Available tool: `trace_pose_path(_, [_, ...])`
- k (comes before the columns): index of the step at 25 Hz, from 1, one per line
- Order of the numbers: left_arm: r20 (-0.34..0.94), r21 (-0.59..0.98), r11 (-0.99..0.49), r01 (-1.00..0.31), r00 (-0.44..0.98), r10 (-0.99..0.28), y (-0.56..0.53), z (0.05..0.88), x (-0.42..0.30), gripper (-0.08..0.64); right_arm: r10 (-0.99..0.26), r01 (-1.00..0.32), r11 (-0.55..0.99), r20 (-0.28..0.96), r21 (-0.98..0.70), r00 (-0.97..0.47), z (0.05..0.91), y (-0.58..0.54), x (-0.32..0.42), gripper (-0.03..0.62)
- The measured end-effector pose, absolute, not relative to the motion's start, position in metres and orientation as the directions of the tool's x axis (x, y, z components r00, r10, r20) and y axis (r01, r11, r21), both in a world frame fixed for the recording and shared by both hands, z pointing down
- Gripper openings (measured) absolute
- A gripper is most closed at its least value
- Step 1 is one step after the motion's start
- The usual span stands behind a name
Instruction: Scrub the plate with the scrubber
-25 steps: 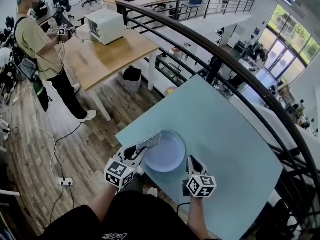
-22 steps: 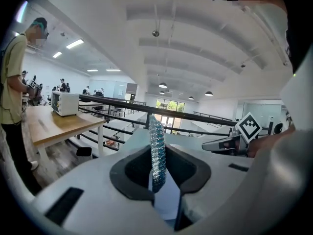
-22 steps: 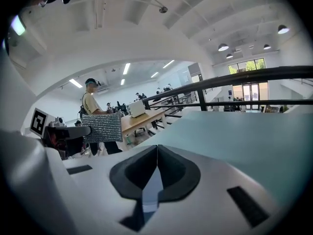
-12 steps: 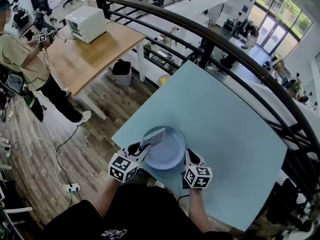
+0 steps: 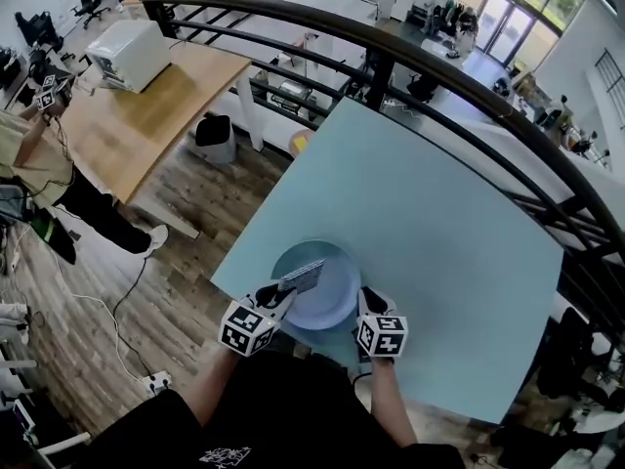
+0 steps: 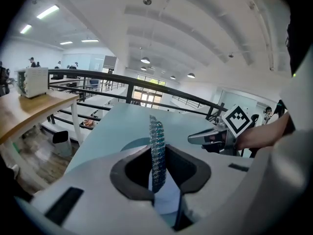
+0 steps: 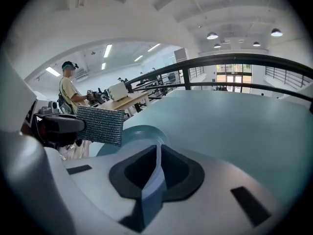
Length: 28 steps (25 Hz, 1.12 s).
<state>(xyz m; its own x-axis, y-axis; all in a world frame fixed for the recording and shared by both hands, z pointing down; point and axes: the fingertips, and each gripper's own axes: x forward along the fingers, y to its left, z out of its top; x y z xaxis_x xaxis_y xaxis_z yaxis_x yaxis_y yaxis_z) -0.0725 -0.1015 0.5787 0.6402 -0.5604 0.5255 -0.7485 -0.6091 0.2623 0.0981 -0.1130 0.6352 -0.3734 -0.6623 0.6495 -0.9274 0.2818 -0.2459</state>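
Right now my left claw is pinched tight on the scrubber, a thin, textured grey pad. It stands on edge between the jaws and sticks out past their tips. Just beyond those tips, below the pad, lies the plate, pale blue and round. In the head view the pad hangs over the plate's near-left part, though I cannot tell whether it touches the surface.

My right claw, off to the left claw's right, is closed on the plate's near rim, and the thin blue edge runs up between its jaws. Seen from that claw, the scrubber shows flat-on to its left and the plate curves away ahead.

Both claws sit at the near edge of a light blue table. The plate lies between them, and the tabletop stretches away ahead of them. Beyond the table's far side runs a dark, curved metal railing.

Far off to the left of the claws, on wood flooring, stands a wooden desk carrying a white boxy appliance. A dark bin sits near the desk, and a person in a light shirt stands at its far left end.
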Motion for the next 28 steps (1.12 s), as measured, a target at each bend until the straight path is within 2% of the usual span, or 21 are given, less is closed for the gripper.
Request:
trace_pose_path(4, [0.538, 0.29, -0.642, -0.71, 0.675, -0.504, -0.105, 0.589, -0.059, 0.083, -0.653, -0.938, 0.241, 0.673, -0.25, -0.347, 0.647, -0.113, 0.103, 0.015])
trace_pose_path(7, [0.538, 0.31, -0.663, -0.681, 0.701, -0.468, -0.11, 0.591, -0.051, 0.083, -0.647, -0.943, 0.215, 0.686, -0.255, -0.333, 0.655, -0.116, 0.102, 0.075])
trace_pose_path(10, [0.543, 0.319, -0.688, -0.653, 0.72, -0.432, -0.108, 0.595, -0.045, 0.083, -0.644, -0.948, 0.187, 0.697, -0.256, -0.316, 0.662, -0.114, 0.103, 0.092])
trace_pose_path(22, [0.571, 0.346, -0.737, -0.58, 0.754, -0.325, -0.108, 0.618, -0.034, 0.083, -0.637, -0.952, 0.063, 0.723, -0.298, -0.268, 0.686, -0.105, 0.114, 0.142])
trace_pose_path(28, [0.58, 0.369, -0.752, -0.547, 0.767, -0.273, -0.108, 0.63, -0.023, 0.083, -0.624, -0.941, 0.032, 0.729, -0.336, -0.282, 0.695, -0.106, 0.111, 0.143])
